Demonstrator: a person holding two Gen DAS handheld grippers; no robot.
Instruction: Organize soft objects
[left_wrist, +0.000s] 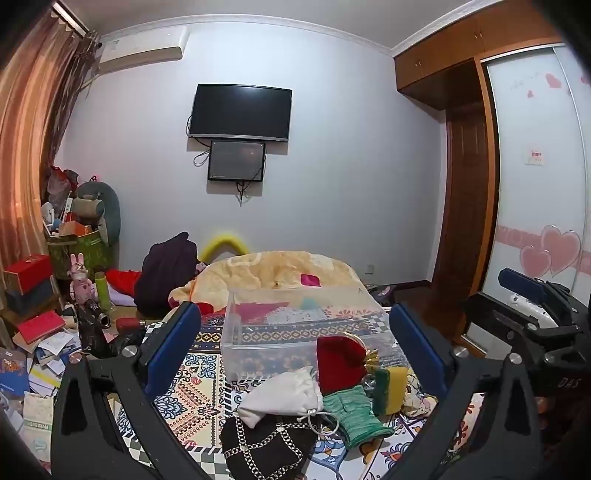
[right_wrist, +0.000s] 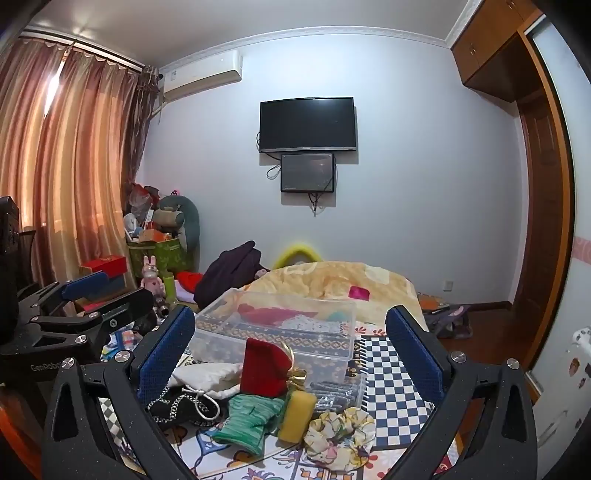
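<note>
Your way to the clear plastic bin (right_wrist: 280, 332) is blocked by the upright red velvet pouch (right_wrist: 264, 369); the blue-and-white checkered patch of bed cover (right_wrist: 391, 380) on its right lies bare.

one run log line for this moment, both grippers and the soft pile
left gripper: open, empty | right gripper: open, empty | pile: white pouch, red pouch, green cloth, sponge | clear bin: behind pile

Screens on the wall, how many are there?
2. The big TV hangs high on the wall; the smaller screen sits directly below it. Both are dark.
</note>
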